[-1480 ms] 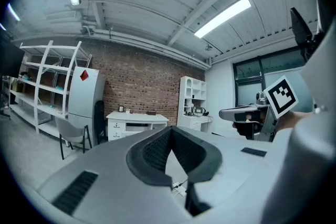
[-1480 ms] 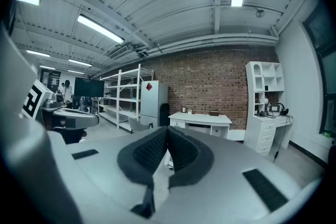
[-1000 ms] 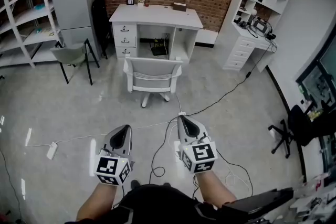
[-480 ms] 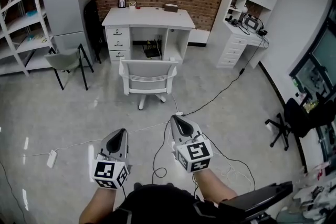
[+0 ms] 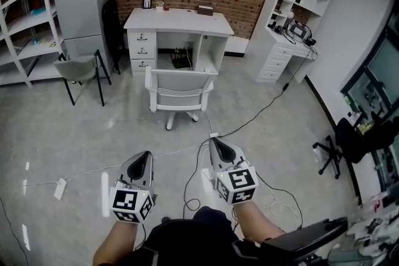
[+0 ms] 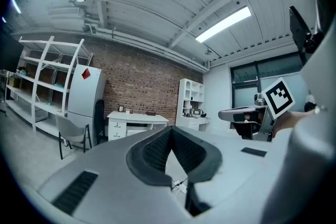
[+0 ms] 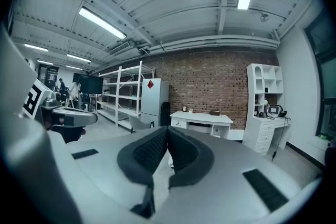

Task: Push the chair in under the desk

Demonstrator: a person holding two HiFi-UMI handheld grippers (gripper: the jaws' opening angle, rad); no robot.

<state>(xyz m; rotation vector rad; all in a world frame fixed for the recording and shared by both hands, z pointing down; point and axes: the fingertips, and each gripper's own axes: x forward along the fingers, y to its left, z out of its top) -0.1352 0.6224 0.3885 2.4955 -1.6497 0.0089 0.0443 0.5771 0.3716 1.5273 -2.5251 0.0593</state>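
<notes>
The white swivel chair [image 5: 179,91] stands on the floor a little out from the white desk [image 5: 179,20], its backrest toward me and its seat at the kneehole. Both grippers are held low in front of me, well short of the chair and touching nothing. My left gripper [image 5: 144,156] is shut and empty, as its own view shows [image 6: 170,135], with the desk [image 6: 137,119] far ahead. My right gripper [image 5: 216,142] is also shut and empty [image 7: 167,131], pointing toward the desk [image 7: 206,118]. The jaws hide most of the chair in both gripper views.
A grey chair [image 5: 81,68], a fridge [image 5: 82,0] and a shelving rack [image 5: 25,22] stand at the left. A white cabinet [image 5: 299,22] is at the right, a black office chair [image 5: 340,146] beyond it. Cables [image 5: 249,121] and a power strip [image 5: 60,189] lie on the floor.
Both grippers have drifted a little forward toward the chair, still side by side and shut. The chair has not moved from its place at the desk.
</notes>
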